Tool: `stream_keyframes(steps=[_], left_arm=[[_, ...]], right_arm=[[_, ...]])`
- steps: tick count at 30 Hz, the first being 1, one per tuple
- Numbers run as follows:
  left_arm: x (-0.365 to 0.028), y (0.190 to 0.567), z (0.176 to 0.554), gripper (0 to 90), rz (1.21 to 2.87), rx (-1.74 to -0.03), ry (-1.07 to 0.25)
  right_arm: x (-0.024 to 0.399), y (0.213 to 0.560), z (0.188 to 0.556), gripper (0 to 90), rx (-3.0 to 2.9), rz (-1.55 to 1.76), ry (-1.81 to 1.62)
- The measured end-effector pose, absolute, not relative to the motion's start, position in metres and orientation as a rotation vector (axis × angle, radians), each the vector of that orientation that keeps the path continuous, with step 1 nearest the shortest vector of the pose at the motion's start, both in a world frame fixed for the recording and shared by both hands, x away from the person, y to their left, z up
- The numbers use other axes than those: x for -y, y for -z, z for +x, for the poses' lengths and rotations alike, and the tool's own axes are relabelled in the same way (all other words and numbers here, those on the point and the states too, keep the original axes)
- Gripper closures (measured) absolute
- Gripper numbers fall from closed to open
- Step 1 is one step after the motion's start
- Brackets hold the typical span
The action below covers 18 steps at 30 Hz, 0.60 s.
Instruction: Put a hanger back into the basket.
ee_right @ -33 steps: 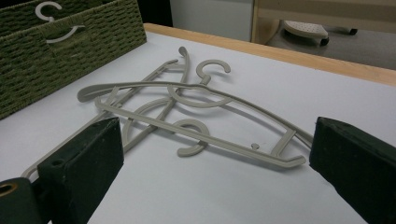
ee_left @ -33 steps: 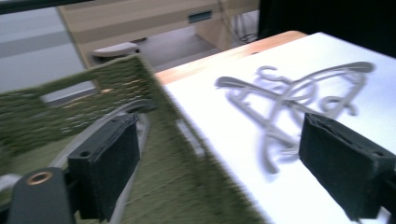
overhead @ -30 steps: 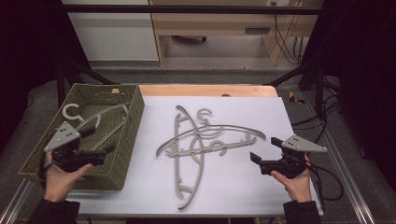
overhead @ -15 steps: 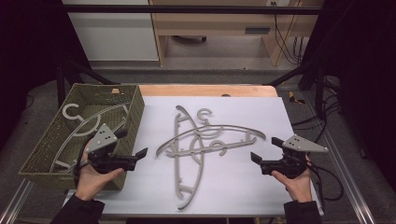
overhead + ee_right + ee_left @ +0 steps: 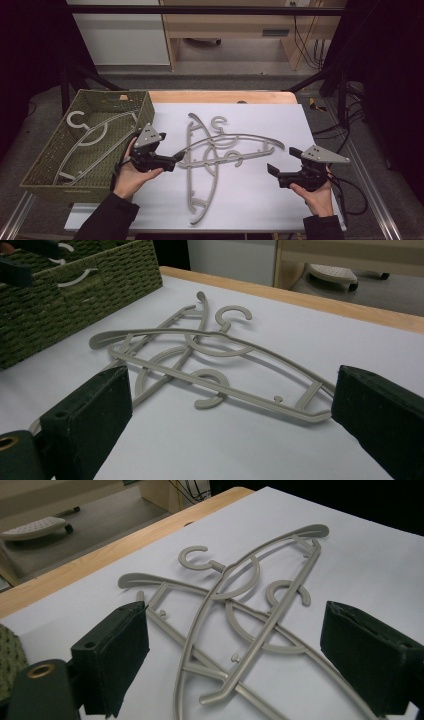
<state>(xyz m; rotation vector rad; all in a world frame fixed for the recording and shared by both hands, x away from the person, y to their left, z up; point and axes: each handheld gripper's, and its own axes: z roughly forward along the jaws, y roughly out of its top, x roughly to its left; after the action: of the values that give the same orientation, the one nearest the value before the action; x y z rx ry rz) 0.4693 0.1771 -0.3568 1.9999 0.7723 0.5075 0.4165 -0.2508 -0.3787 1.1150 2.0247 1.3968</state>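
Note:
A pile of grey plastic hangers (image 5: 220, 150) lies crossed on the white table top (image 5: 260, 205). My left gripper (image 5: 176, 159) is at the pile's left end, next to the basket. It is open; its jaws have just been closing a little. In the left gripper view the hangers (image 5: 235, 630) lie between and ahead of the pads, which do not touch them. My right gripper (image 5: 272, 171) rests open near the right front of the table and points at the pile. The hangers (image 5: 210, 365) lie ahead of its empty jaws.
An olive woven basket (image 5: 50, 165) stands at the table's left with grey hangers (image 5: 90, 135) inside; its wall (image 5: 75, 295) appears in the right gripper view. A wooden strip (image 5: 225, 96) runs along the far edge. Bare white surface lies in front of the pile.
My left hand has come out from over the basket and moved right to the left end of the hanger pile. The right hand has stayed put.

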Motion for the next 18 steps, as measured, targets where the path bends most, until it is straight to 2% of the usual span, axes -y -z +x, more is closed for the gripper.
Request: stream_keyframes(steps=[10,18], left_arm=[[-0.155,0.387,0.511,16.9,2.04,-0.847,-0.466],[-0.143,0.416,0.539,24.8,2.104,-0.872,-0.454]], right_arm=[[0.251,0.378,0.416,3.2,-2.022,1.11,-1.406],[0.251,0.378,0.416,3.2,-2.021,1.111,-1.41]])
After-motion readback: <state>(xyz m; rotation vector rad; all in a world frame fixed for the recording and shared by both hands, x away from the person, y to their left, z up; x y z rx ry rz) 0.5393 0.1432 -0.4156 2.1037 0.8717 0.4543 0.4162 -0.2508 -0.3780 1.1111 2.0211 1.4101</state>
